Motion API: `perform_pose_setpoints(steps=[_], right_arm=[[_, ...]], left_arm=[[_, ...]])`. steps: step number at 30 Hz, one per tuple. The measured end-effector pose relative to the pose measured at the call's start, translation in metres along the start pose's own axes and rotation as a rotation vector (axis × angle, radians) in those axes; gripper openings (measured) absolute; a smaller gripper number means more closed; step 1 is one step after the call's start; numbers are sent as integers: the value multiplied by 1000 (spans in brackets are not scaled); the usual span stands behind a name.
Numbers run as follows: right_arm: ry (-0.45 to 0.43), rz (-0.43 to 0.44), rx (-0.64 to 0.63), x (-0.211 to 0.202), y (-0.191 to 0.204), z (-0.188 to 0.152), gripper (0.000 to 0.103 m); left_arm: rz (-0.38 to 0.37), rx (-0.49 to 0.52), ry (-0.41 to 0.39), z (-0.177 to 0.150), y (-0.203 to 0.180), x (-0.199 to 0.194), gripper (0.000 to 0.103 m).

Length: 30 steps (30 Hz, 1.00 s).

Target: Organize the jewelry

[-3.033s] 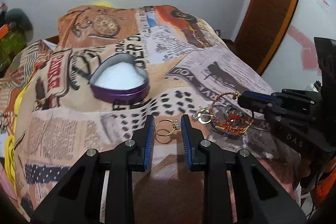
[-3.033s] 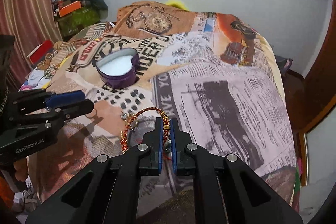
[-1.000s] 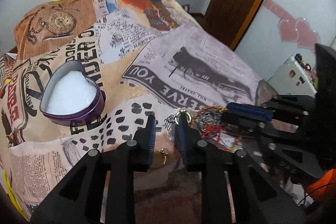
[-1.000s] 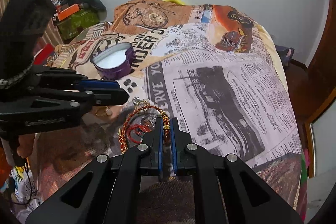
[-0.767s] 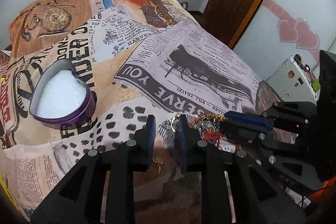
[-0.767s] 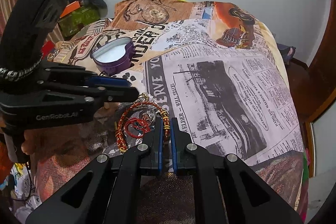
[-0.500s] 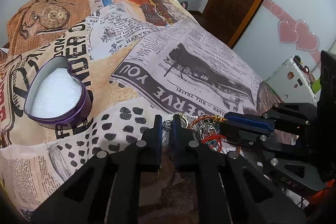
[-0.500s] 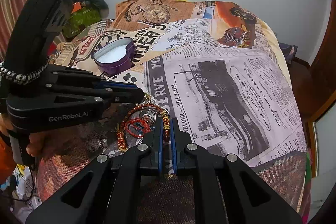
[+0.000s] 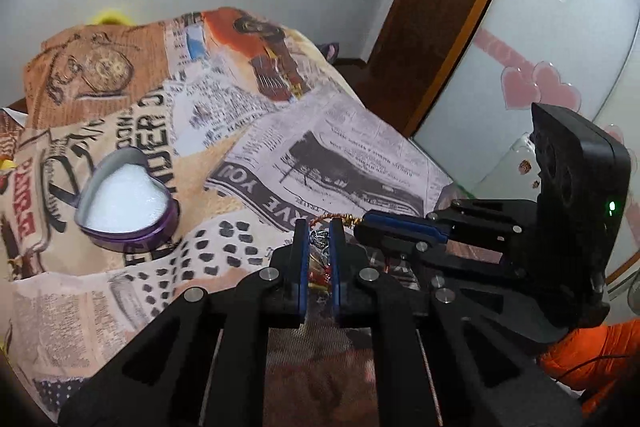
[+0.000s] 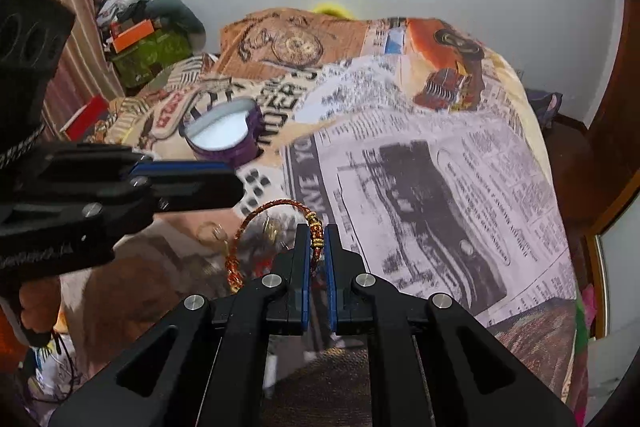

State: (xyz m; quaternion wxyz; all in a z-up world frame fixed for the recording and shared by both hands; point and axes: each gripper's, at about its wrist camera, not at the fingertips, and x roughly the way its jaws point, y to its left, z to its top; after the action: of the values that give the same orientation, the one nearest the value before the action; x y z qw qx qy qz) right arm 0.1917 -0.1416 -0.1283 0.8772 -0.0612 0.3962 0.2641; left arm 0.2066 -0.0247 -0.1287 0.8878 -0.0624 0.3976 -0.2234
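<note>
A bed point(image 10: 460, 163) under a newspaper-print cover fills the room below a pale wall. At middle left of the right wrist view sits the heart-shaped tin point(image 10: 224, 137), up and left of both tools. The left tool point(image 9: 319, 241) is nearly closed around a small silver charm point(image 9: 319, 237). The right tool point(image 10: 317, 247) pinches the red-and-gold bracelet point(image 10: 276, 205), whose loop arcs leftward; the left tool looks nearer the tin.

The bangle point(image 10: 276, 205) is twisted red-gold cord with shiny metal beads. The tin point(image 9: 128, 199) is glossy purple metal; the bedspread point(image 10: 440, 167) is matt printed cloth.
</note>
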Motion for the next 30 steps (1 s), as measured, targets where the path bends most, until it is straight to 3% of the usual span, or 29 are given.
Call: perform_pose_setpoints(steps=[7, 14, 23, 30], right_arm=[[-40, -17, -41, -8, 19, 16, 6], [-20, -47, -110, 7, 42, 22, 6], [26, -61, -129, 22, 48, 20, 6], [-4, -63, -151, 19, 56, 36, 6]], left_arm=[[50, -19, -94, -3, 10, -44, 8], [100, -64, -161, -4, 35, -77, 8], [172, -95, -172, -13, 64, -87, 8], [221, -108, -141, -21, 82, -74, 8]])
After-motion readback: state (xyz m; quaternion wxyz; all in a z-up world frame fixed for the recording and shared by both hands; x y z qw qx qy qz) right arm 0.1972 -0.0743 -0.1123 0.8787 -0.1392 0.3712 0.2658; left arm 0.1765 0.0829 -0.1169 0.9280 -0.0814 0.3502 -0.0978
